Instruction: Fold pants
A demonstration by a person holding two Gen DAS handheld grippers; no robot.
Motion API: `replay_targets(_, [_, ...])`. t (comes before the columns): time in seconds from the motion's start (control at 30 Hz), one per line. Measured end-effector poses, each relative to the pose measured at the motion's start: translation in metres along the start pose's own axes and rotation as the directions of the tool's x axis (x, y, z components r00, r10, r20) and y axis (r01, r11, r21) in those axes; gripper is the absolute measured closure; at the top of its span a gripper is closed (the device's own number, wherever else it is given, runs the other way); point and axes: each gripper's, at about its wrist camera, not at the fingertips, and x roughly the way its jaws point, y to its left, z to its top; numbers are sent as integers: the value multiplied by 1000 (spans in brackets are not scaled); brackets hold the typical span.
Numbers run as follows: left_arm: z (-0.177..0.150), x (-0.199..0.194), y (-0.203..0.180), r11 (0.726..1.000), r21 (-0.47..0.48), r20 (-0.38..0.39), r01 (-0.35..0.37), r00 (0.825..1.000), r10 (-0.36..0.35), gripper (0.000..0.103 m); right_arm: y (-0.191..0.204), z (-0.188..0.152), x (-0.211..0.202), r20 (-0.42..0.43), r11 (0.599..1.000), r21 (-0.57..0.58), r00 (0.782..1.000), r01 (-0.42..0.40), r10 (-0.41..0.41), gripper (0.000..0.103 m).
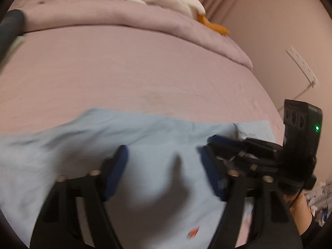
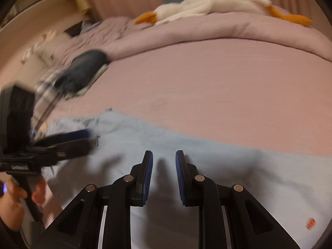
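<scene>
Light-blue cotton pants (image 1: 157, 145) lie spread on pink-sheeted bed (image 1: 145, 72), left gripper (image 1: 164, 170) wide, right gripper (image 2: 164, 176) narrowly parted, both empty above fabric; pinch matching edges evenly before folding.

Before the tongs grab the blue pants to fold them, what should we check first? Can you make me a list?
1. Left tongs open and holding nothing: ok.
2. Right tongs open and holding nothing: ok.
3. Both tongs are over the blue pants: ok.
4. Pants lie flat on the pink bed: not ok, the end near the left tongs looks bunched.
5. Toy goose out of the way: ok, it lies far back on the blanket.
6. Where the pants' edges are for gripping: cannot tell, pictures are blurry.
</scene>
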Motion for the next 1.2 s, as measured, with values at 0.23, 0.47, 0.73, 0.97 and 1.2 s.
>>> replay_targets(0.23, [1, 11, 20, 999, -14, -3, -32, 999, 32, 59, -89, -19, -37, 9, 976, 159, 988, 152, -155, 90])
replay_targets(0.47, [-24, -49, 81, 983, -129, 25, -127, 991, 131, 59, -203, -79, -134, -4, 803, 391, 874, 449, -486, 103])
replay_targets(0.73, [-84, -123, 108, 948, -225, 86, -225, 965, 250, 39, -132, -83, -167, 71, 844, 293, 870, 450, -488, 74])
replay_targets(0.97, [-134, -164, 117, 933, -329, 142, -145, 969, 201, 40, 10, -98, -92, -17, 975, -65, 977, 213, -215, 73])
replay_targets(1.2, [-161, -204, 126, 903, -415, 217, -114, 951, 220, 38, 42, -147, -105, -50, 929, -222, 948, 296, -314, 55])
